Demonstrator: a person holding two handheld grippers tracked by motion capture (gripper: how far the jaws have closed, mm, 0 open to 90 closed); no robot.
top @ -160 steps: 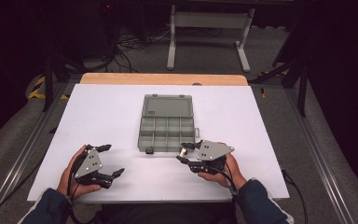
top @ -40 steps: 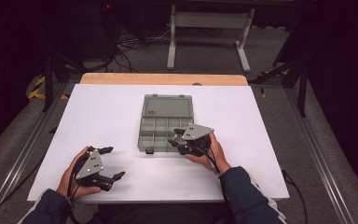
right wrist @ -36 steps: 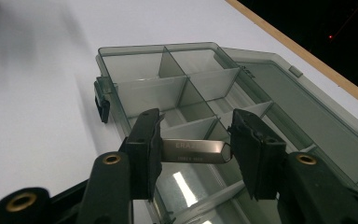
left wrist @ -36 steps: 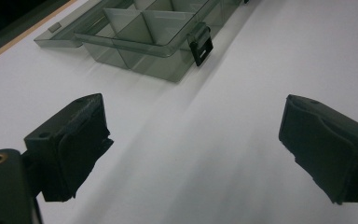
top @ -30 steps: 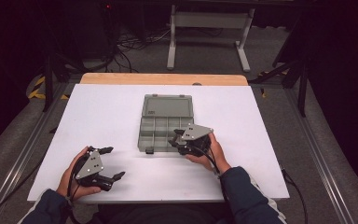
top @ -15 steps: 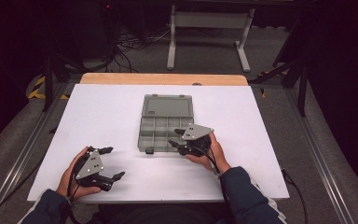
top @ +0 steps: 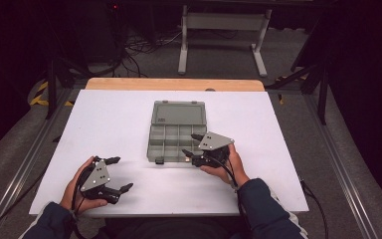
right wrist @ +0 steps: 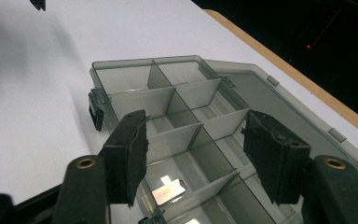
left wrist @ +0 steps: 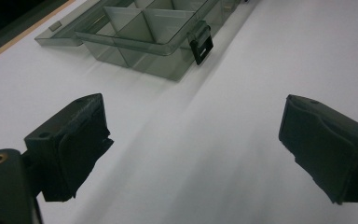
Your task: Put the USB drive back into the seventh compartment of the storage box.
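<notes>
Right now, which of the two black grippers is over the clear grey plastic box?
The right gripper: it hovers over the open clear grey compartment box. The left gripper rests apart on the white table.

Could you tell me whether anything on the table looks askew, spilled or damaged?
Nothing stands out: the organizer box lies square on the table, lid open flat, dividers upright. The right claw hovers open over its compartments.

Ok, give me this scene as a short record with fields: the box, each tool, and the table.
box: grey compartment box, lid open and lying flat, dividers bare
right tool: over the box's near right part, jaws just opening, nothing held
left tool: open, holding nothing, at the table's near left
table: white top, wooden far edge
</notes>
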